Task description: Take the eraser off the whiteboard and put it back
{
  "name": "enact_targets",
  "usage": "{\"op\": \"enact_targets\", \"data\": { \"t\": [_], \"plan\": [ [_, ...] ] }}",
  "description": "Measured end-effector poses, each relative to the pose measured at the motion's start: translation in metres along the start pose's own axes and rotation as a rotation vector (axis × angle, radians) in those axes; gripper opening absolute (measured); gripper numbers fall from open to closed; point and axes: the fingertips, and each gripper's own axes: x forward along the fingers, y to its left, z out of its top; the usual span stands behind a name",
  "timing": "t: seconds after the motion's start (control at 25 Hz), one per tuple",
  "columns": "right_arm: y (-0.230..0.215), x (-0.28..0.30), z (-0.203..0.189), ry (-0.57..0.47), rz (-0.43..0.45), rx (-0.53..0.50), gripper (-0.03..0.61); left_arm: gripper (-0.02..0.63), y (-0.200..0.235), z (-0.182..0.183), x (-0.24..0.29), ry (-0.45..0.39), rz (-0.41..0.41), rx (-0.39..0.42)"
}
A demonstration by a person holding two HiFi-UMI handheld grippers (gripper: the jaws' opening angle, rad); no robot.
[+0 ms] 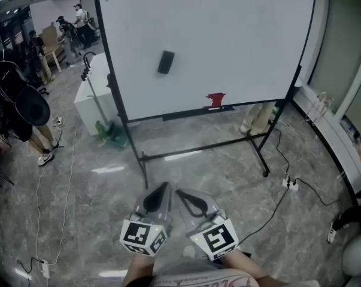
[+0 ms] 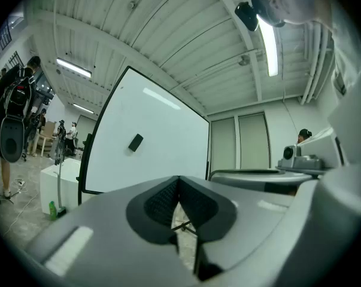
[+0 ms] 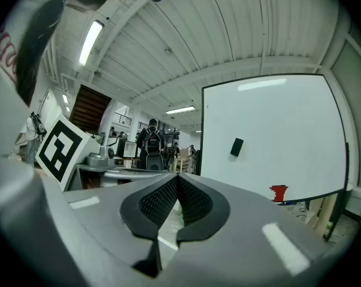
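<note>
Our left gripper (image 2: 179, 179) has its jaws closed together, the pads meeting at the tip with nothing between them. Our right gripper (image 3: 177, 178) is the same: jaws pressed together and empty. In the head view both are held level and side by side, low in front of us. They point toward the whiteboard (image 1: 228, 34) and are well short of it.

Between the grippers and the whiteboard lies bare floor (image 1: 228, 178), crossed by the feet of the whiteboard's stand (image 1: 204, 147). The eraser (image 1: 166, 62) sits on the whiteboard's face. It is a small dark block, left of the whiteboard's middle and about halfway up, tilted a little. Below and to the right of it, at the whiteboard's lower edge, stands a red object (image 1: 215, 100); we cannot tell what it is.

As we judge it, the task has not begun in any visible way. The eraser is on the whiteboard, untouched, and neither gripper is near it. Everything is left to do:
- Come up to the whiteboard.
- Open one gripper's jaws and close them on the eraser's sides.
- Pull the eraser off the whiteboard's face.
- Set it back flat against the whiteboard and let go.
</note>
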Motion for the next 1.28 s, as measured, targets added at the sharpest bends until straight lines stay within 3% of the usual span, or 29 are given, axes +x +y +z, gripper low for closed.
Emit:
{"op": "enact_targets", "data": {
  "t": [0.52, 0.88, 1.28],
  "plan": [
    [-0.003, 0.0, 0.011, -0.017, -0.033, -0.006, 0.0, -0.002, 0.0, 0.01, -0.007, -0.012, -0.017, 0.016],
    [-0.015, 0.015, 0.009, -0.031, 0.028, 0.002, 0.002, -0.003, 0.009, 0.006, 0.007, -0.014, 0.019, 0.006],
    [-0.048, 0.053, -0.005, 0.022, 0.017, 0.001, 0.002, -0.003, 0.051, -0.001, 0.036, -0.031, 0.064, -0.041]
  ]
}}
